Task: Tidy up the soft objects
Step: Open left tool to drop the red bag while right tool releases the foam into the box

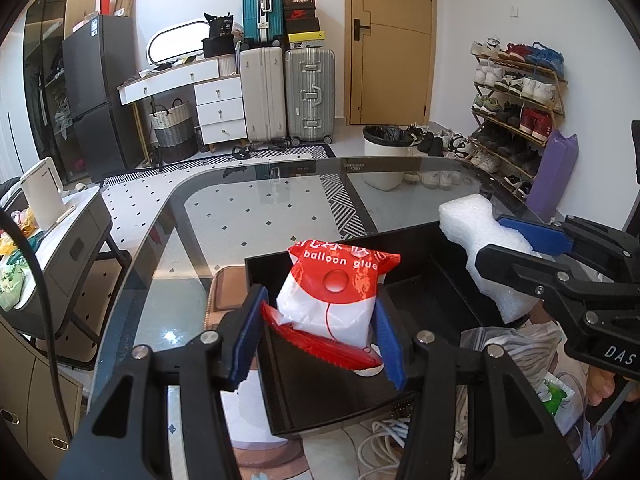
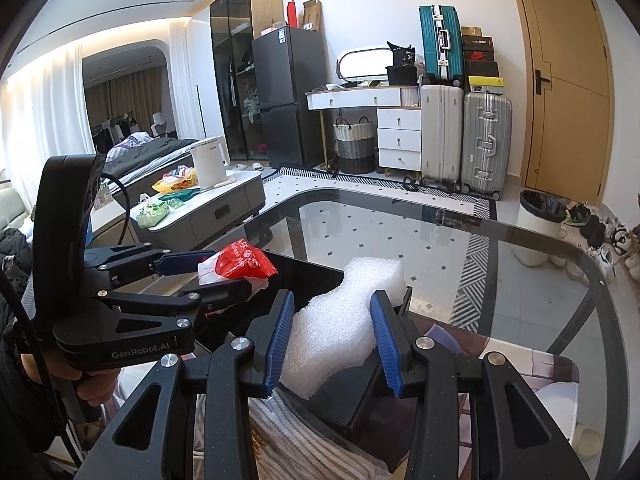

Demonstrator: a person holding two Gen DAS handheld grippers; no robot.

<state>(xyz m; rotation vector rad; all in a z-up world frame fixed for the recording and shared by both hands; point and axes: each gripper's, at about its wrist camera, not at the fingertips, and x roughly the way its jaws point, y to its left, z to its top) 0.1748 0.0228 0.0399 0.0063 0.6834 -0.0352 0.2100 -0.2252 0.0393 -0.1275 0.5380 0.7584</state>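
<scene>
Currently we see the left tool [image 1: 316,332] clamped on a balloon glue packet [image 1: 334,292]. Our right tool [image 2: 332,340] pinches a white foam piece [image 2: 336,328] above the black tray [image 1: 420,300].

A red-and-white plastic packet printed "balloon glue" [image 1: 336,292] is pinched at its lower sides between two blue pads, standing nearly upright and tilted slightly back above the open black rectangular tray [image 1: 436,296] on the glass worktop [image 1: 256,216]. A white, wavy-edged block of soft foam [image 2: 340,328] is squeezed at its narrow waist, lying lengthwise above the tray's near right edge.
</scene>
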